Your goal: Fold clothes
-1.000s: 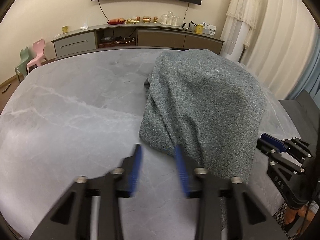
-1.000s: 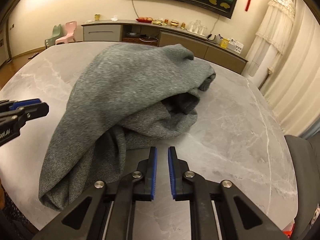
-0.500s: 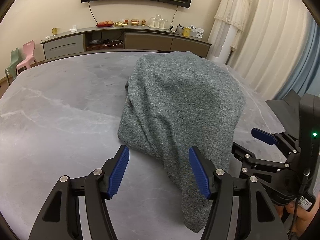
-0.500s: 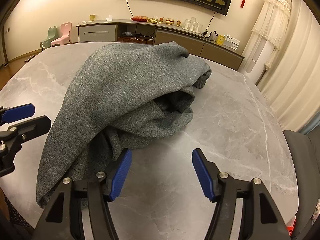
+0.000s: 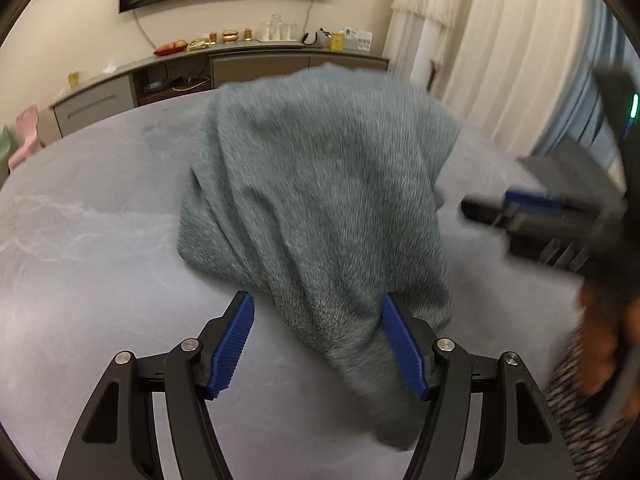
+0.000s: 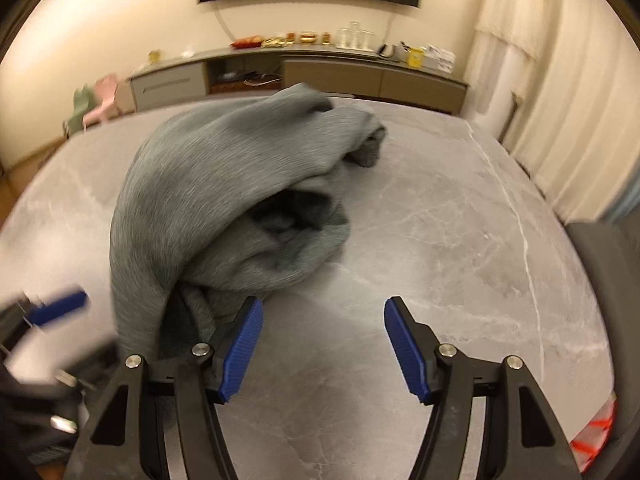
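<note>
I have the left hand-held gripper [image 5: 316, 344] low over the grey marble tabletop [image 5: 88, 280], its blue pads [image 5: 234, 344] spread wide. Its jaws are closing slightly at this moment, and the near hanging corner of the grey knitted garment [image 5: 320, 184] lies in the gap between them. The right-side pad sits against the cloth's edge, the left-side pad stands clear of it over bare stone, so nothing is pinched; this gripper is released. From here the garment rises ahead of the fingers as a rumpled heap, with one tail trailing back toward me between and under the fingers.

My right hand-held gripper [image 6: 323, 344] is also released, jaws wide apart with only bare tabletop [image 6: 460, 216] between the pads [image 6: 406, 350]. The garment [image 6: 224, 184] lies ahead and to the left of it, bunched, with a dark hollow opening toward this gripper. A fold of the cloth comes down just beside the outer side of the left finger; I cannot tell whether it touches.

Each gripper shows in the other's view: the right one [image 5: 532, 208] blurred at the right edge of the left camera, with part of a hand [image 5: 604, 332] behind it, and the left one [image 6: 56, 308] blurred at the lower left of the right camera.

Beyond the tabletop stands a long sideboard [image 6: 320, 76] against the wall, with small things on top too blurred to name.
</note>
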Available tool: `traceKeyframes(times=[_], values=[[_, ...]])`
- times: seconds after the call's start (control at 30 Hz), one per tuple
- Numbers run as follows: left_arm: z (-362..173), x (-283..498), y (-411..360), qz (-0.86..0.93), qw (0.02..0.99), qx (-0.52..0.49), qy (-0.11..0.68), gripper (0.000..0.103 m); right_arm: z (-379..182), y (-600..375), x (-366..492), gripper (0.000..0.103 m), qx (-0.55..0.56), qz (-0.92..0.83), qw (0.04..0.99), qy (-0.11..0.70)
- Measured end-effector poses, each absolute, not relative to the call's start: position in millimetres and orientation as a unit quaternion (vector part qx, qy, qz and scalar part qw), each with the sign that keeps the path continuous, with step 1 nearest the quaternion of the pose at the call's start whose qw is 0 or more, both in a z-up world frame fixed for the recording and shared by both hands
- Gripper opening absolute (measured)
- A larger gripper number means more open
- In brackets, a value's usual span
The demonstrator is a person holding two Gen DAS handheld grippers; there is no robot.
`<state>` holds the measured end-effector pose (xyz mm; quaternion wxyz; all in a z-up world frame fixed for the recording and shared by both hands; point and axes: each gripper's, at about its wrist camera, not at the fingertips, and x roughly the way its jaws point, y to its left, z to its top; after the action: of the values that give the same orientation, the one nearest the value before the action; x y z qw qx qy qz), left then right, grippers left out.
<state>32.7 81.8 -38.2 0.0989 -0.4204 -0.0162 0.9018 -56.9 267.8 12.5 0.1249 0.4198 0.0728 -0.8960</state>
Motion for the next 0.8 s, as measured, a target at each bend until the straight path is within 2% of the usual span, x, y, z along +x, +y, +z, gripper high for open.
traceKeyframes(times=[0.07,0.2,0.27,0.37,0.43,0.5,0.6,0.63,0.7,0.73,0.8], values=[[-46.6,26.7,83.8,0.9,0.112,-0.421,-0.016,0.006,13.3,274.4,-61.0,0.065,0.427,-0.894,0.128,0.051],[-30.6,0.1,73.8,0.908,0.09,-0.41,-0.005,0.003,15.9,287.5,-68.9,0.065,0.436,-0.89,0.137,0.007],[11.4,-12.3,34.1,0.927,0.066,-0.364,-0.062,0.002,17.6,293.1,-71.0,0.065,0.435,-0.89,0.136,-0.008],[100.8,-6.8,-45.0,0.962,0.003,-0.241,-0.13,0.002,19.1,300.1,-71.8,0.065,0.433,-0.89,0.137,-0.031],[125.0,-10.0,-79.8,0.967,-0.036,-0.21,-0.137,0.002,16.6,300.0,-73.2,0.065,0.437,-0.888,0.141,-0.038],[102.9,-36.6,-100.2,0.957,-0.068,-0.262,-0.109,0.002,12.1,295.1,-75.2,0.065,0.445,-0.882,0.149,-0.039],[5.8,-74.2,-127.4,0.896,-0.068,-0.419,-0.133,0.003,5.9,274.4,-79.6,0.066,0.461,-0.868,0.183,-0.031],[-11.7,-76.4,-129.1,0.882,-0.07,-0.445,-0.141,0.004,5.5,264.5,-81.1,0.066,0.463,-0.864,0.197,-0.023],[-25.2,-80.6,-128.6,0.861,-0.047,-0.473,-0.179,0.005,7.1,241.5,-85.1,0.066,0.461,-0.859,0.222,0.005],[-17.7,-81.2,-123.6,0.869,-0.015,-0.457,-0.189,0.009,8.3,229.2,-87.4,0.066,0.458,-0.858,0.231,0.02],[-2.9,-80.1,-108.6,0.891,-0.008,-0.428,-0.149,0.021,6.9,205.2,-96.2,0.071,0.457,-0.853,0.248,0.042]])
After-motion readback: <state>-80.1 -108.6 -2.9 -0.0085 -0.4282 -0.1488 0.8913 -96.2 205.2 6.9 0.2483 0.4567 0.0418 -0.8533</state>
